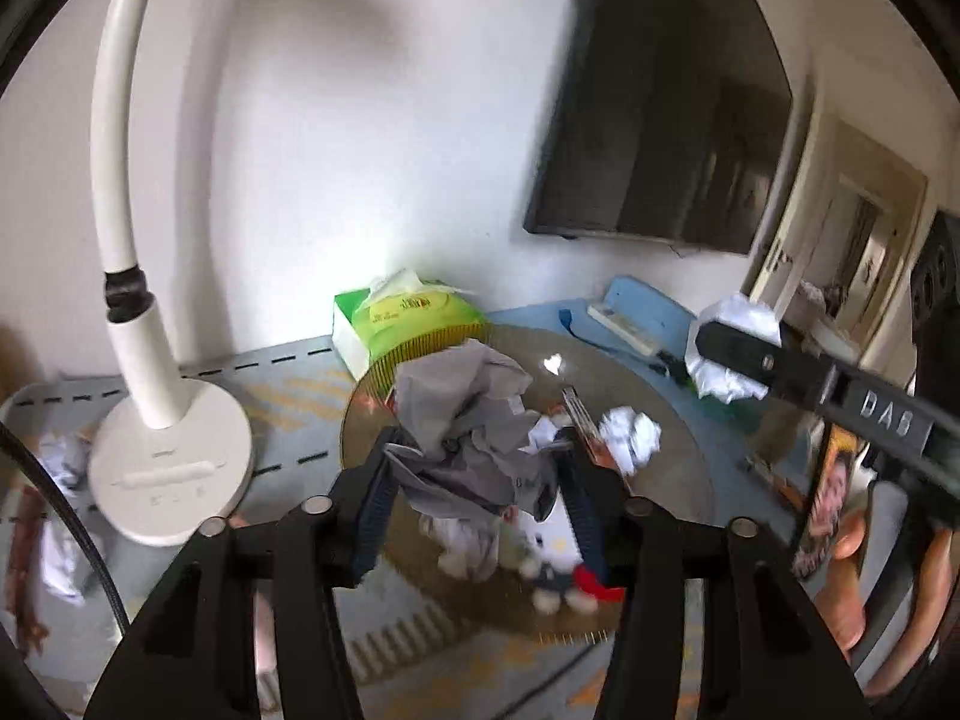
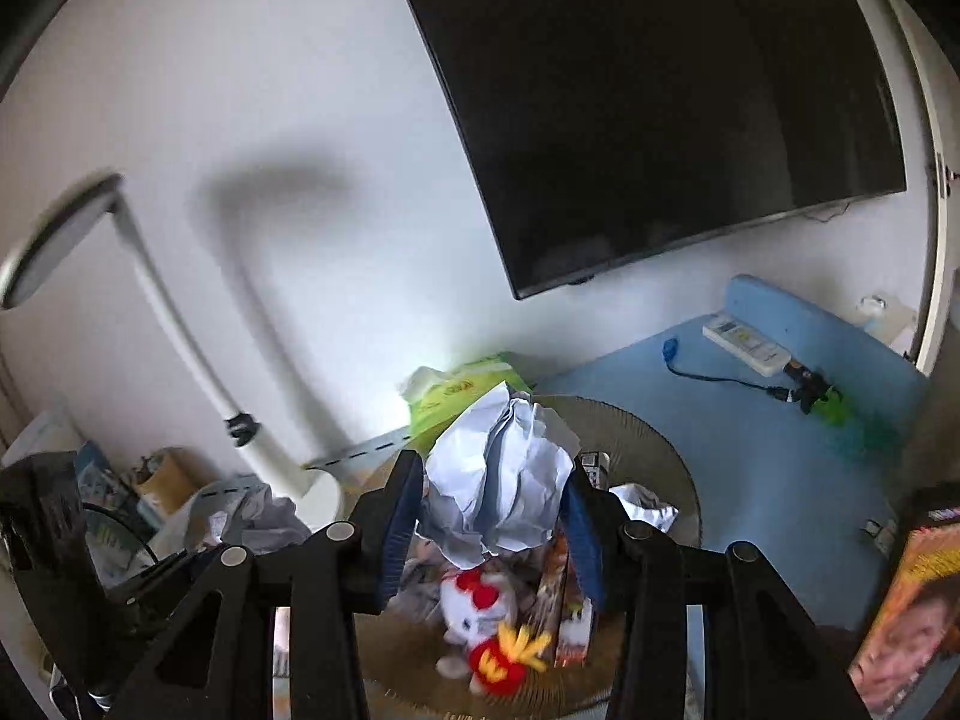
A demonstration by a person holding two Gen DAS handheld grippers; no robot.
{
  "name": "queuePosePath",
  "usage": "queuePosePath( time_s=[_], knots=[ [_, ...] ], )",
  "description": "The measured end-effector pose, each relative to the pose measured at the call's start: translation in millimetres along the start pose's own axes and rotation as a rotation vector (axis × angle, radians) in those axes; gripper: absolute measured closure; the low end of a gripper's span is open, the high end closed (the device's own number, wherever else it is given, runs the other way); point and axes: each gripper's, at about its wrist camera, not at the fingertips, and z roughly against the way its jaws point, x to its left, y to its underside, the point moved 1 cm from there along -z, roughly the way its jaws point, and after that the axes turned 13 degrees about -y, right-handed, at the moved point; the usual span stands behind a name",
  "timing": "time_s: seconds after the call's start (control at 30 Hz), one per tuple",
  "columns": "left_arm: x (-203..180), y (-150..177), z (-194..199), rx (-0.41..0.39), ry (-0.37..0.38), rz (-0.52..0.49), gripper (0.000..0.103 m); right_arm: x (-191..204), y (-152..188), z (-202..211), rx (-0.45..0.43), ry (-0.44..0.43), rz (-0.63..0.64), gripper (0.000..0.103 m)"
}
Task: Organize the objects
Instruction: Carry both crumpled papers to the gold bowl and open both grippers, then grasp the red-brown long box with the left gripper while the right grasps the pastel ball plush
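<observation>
My left gripper (image 1: 474,468) is shut on a crumpled grey paper ball (image 1: 474,426), held above a round woven mat (image 1: 666,456). My right gripper (image 2: 492,498) is shut on a crumpled white paper ball (image 2: 504,480) above the same mat (image 2: 654,450). The right gripper also shows in the left wrist view (image 1: 729,354) at the right, with its white paper (image 1: 732,315). On the mat lie a white plush cat with a red bow (image 2: 474,606), another white paper ball (image 1: 630,435) and a small printed box (image 2: 564,594).
A white desk lamp (image 1: 174,468) stands at the left. A green tissue box (image 1: 402,318) sits by the wall. A blue pad (image 2: 768,438) holds a white remote (image 2: 747,345) and a black cable. A dark TV (image 2: 660,108) hangs above. A printed book (image 2: 912,618) stands at the right.
</observation>
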Motion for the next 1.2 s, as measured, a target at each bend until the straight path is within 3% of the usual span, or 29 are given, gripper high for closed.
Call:
queuePosePath(
  time_s=[0.07,0.2,0.43,0.6,0.73,0.8,0.87,0.93,0.97,1.1,1.2],
  knots=[
    [5,0,-10,0.031,0.019,0.031,0.025,-4,0,-13,0.000,0.025,0.006,0.054],
    [13,6,-14,0.049,0.015,0.062,0.025,-16,1,-22,0.023,0.020,-0.019,0.052],
    [30,17,30,0.024,-0.004,0.050,0.025,-19,16,-9,0.050,-0.031,-0.085,0.052],
    [72,24,93,-0.044,-0.025,0.099,0.025,15,21,10,0.062,-0.097,-0.048,0.052],
    [126,34,166,-0.168,-0.116,0.196,0.024,62,26,29,0.055,-0.185,0.017,0.051],
    [156,44,202,-0.241,-0.162,0.270,0.004,86,31,33,0.057,-0.228,0.047,0.051],
    [185,56,227,-0.280,-0.230,0.332,0.001,111,40,30,0.077,-0.268,0.076,0.050],
    [213,70,240,-0.266,-0.283,0.366,0.001,135,55,19,0.120,-0.307,0.100,0.031],
    [228,79,240,-0.245,-0.312,0.389,0.001,147,66,10,0.141,-0.316,0.115,0.028],
    [267,106,223,-0.161,-0.341,0.464,0.002,175,103,-24,0.238,-0.352,0.162,0.028],
    [284,114,190,-0.078,-0.354,0.449,0.002,182,133,-55,0.326,-0.358,0.175,0.028]
  ],
)
